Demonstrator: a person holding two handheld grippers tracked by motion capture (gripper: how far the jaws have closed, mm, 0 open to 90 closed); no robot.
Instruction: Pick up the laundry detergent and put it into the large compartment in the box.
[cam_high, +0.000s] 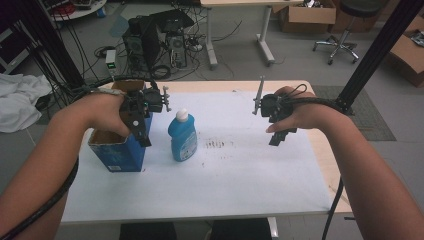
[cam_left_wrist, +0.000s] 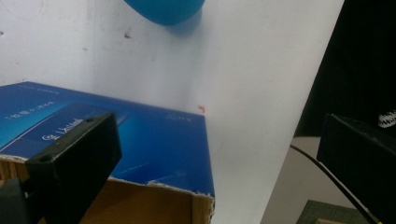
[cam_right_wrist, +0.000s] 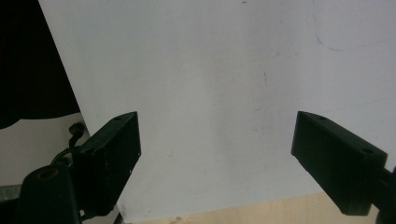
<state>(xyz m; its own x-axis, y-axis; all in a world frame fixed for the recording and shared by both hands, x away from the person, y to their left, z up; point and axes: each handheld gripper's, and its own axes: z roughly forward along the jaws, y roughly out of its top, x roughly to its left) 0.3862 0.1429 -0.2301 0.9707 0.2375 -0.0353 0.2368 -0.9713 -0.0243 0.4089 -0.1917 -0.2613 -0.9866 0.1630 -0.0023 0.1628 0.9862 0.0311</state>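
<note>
Left of centre, the open left tongs (cam_high: 141, 131) hover over the blue carton (cam_high: 119, 150): light, stiff cardboard, best pinched at its torn rim; the right tongs (cam_high: 278, 134) are open too.

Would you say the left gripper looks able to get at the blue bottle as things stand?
Probably yes. The left gripper hangs open over the blue box, and the blue bottle stands upright just beside that box with bare table around it; nothing stands between them.

blue box (cam_left_wrist: 154, 140) – white print, too blurred to read
</note>
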